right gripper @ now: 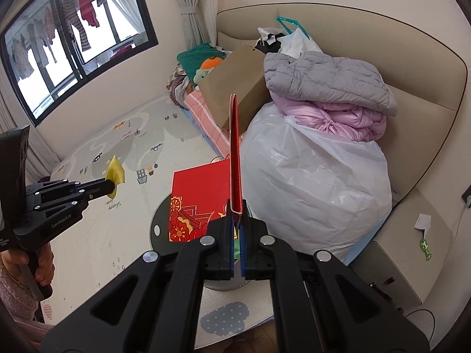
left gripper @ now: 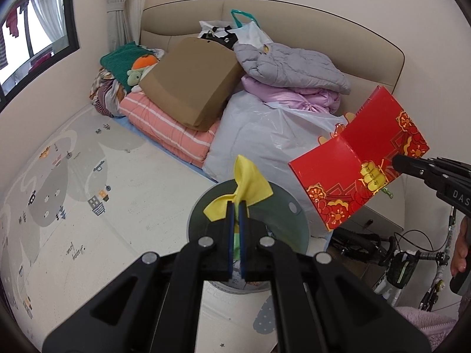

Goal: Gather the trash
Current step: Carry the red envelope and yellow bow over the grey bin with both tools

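While both grippers hang over the round bin (left gripper: pixel 290 206), each is clamped on a piece of trash. The left gripper (left gripper: pixel 235 206) pinches a yellow scrap (left gripper: pixel 245 186) that sticks out past its fingertips, directly above the bin's grey lid. The right gripper (right gripper: pixel 237 219) is clenched on the lower corner of a red card box (right gripper: pixel 200 200), folded open; one panel stands upright from the jaws, its long axis running up and away from the fingers, the other spreads to the left over the bin.

By my reading the left hand is the nearer to a drop, since its scrap sits straight over the bin, while the box, seen from the left wrist, hangs to the right of and slightly beyond it. What the bin holds cannot be told (its opening is hidden behind the fingers, with only a glimpse of green and print between them).

Beyond the bin lies a large white bag (right gripper: pixel 318 176), stuffed full and knotted. On it rest a pink quilt (right gripper: pixel 338 117) and a grey jacket (right gripper: pixel 323 76). A brown paper bag (left gripper: pixel 191 82) leans beside them, against the beige headboard (left gripper: pixel 323 23)
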`<action>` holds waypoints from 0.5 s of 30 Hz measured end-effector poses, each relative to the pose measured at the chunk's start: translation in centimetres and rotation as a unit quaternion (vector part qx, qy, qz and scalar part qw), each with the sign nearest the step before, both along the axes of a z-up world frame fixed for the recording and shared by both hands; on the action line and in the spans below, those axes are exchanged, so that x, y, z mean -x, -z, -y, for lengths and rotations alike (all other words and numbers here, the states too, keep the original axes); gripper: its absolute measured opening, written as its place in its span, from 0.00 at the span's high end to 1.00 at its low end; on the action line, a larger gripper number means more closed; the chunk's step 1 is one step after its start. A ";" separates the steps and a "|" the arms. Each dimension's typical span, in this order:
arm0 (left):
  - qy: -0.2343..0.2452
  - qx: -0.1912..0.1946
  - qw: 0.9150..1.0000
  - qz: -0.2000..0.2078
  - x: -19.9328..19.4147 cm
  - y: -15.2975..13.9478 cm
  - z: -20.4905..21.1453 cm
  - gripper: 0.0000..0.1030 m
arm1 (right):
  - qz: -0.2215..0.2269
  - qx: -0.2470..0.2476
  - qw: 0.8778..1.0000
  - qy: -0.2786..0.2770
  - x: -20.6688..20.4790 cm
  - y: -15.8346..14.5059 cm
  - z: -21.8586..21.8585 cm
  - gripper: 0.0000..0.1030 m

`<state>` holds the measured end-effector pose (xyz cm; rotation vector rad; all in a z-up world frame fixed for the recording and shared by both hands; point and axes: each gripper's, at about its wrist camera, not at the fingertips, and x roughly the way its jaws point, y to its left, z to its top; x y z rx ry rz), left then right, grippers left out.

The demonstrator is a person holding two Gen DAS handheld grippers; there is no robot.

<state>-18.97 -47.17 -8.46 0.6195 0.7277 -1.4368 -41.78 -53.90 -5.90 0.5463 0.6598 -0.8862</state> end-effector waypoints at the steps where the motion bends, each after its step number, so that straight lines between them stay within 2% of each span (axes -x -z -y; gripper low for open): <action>1: 0.007 -0.003 1.000 -0.001 0.0 0.2 0.4 0.97 | -0.001 -0.003 1.000 0.005 -0.2 0.2 0.0 0.98; 8: 0.052 -0.020 0.998 -0.003 -0.7 1.4 2.5 0.97 | -0.013 -0.011 0.999 0.038 -1.7 1.0 -0.1 0.98; 12: 0.079 -0.035 0.996 -0.012 -0.8 2.1 3.4 0.92 | -0.017 -0.012 0.998 0.056 -2.4 1.0 -0.2 0.98; 14: 0.089 -0.046 0.995 -0.020 -0.8 2.6 3.9 0.85 | -0.021 -0.012 0.998 0.062 -2.6 1.0 -0.4 0.98; 15: 0.092 -0.049 0.994 -0.021 -0.7 2.8 4.1 0.64 | -0.022 -0.013 0.998 0.065 -2.7 1.1 -0.5 0.98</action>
